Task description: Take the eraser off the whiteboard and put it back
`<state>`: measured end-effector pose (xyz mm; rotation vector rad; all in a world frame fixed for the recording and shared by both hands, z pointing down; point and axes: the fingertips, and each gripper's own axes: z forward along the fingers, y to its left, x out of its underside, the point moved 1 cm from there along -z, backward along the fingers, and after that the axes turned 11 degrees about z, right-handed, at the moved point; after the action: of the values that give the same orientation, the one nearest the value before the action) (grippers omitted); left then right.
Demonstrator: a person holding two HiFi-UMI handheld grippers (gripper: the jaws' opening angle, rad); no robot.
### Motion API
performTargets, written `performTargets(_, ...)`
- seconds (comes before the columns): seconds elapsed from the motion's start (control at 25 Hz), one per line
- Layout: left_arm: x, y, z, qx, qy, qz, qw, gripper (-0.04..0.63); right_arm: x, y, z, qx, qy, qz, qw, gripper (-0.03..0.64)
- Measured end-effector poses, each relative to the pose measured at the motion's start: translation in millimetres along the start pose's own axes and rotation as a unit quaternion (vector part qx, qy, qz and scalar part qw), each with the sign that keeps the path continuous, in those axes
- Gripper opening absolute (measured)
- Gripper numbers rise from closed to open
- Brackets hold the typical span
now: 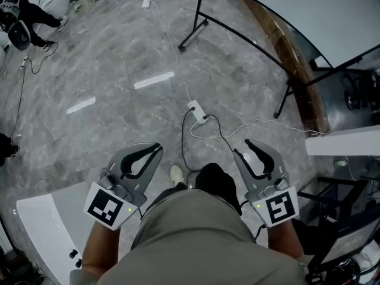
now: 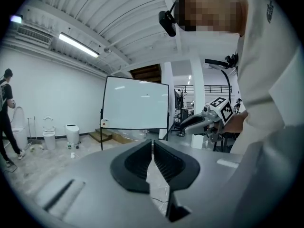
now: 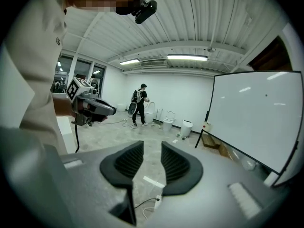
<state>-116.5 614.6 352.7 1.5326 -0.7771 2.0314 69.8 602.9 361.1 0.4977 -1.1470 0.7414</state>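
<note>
The left gripper (image 1: pixel 158 149) was held with its jaws closed together on nothing. The right gripper (image 1: pixel 242 148) was held with its jaws apart, and only floor was seen between them. Both were kept well apart from the whiteboard (image 2: pixel 136 103), which stood at about one o'clock in the head view and was cut off there by the frame. The eraser could not be made out with certainty. A small pale thing (image 3: pixel 206 126) was seen at the board's seven-o'clock corner, too small to be identified.

Pretty much a big test lab: whiteboard (image 2: pixel 136 102) on a stand, loose toilets (image 2: pixel 72 133) parked beside it, strip light (image 2: pixel 78 45) above, power strip (image 1: pixel 196 109) on bare floor (image 1: pixel 119 58) nearby.
</note>
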Motion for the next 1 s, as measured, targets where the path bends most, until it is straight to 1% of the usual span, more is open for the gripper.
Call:
performTargets(0.08, 1, 9, -3, -0.009, -0.002, -0.003, 1.0, 0.02, -1, 4, 8, 0.001, 0.005, 0.002, 1.0, 0.05)
performTargets(0.16, 3, 15, -3, -0.019, 0.001, -0.007, 0.9998, 0.018, -4, 3, 15, -0.002, 0.008, 0.001, 1.0, 0.003)
performTargets(0.32, 9, 32, 6, -0.024, 0.014, -0.018, 0.9995, 0.006, -13, -8, 39, -0.012, 0.008, -0.007, 1.0, 0.002)
performTargets(0.48, 21, 67, 25, -0.029, 0.02, -0.031, 0.9989, 0.006, -16, -23, 81, -0.025, 0.015, -0.01, 1.0, 0.002)
performTargets(0.56, 24, 93, 41, -0.03, 0.023, -0.028, 0.9989, 0.006, -21, -39, 110, -0.029, 0.013, -0.009, 0.999, 0.002)
performTargets(0.68, 19, 137, 69, -0.031, 0.027, -0.02, 0.9989, 0.006, -41, -67, 154, -0.033, 0.0, 0.0, 0.999, 0.002)
performTargets(0.88, -2, 214, 126, -0.025, 0.038, 0.0, 0.999, 0.006, -82, -122, 225, -0.039, -0.027, 0.012, 0.999, 0.002)
performTargets(1.0, -14, 251, 162, -0.024, 0.038, 0.011, 0.9989, 0.006, -95, -151, 258, -0.047, -0.028, 0.011, 0.998, 0.002)
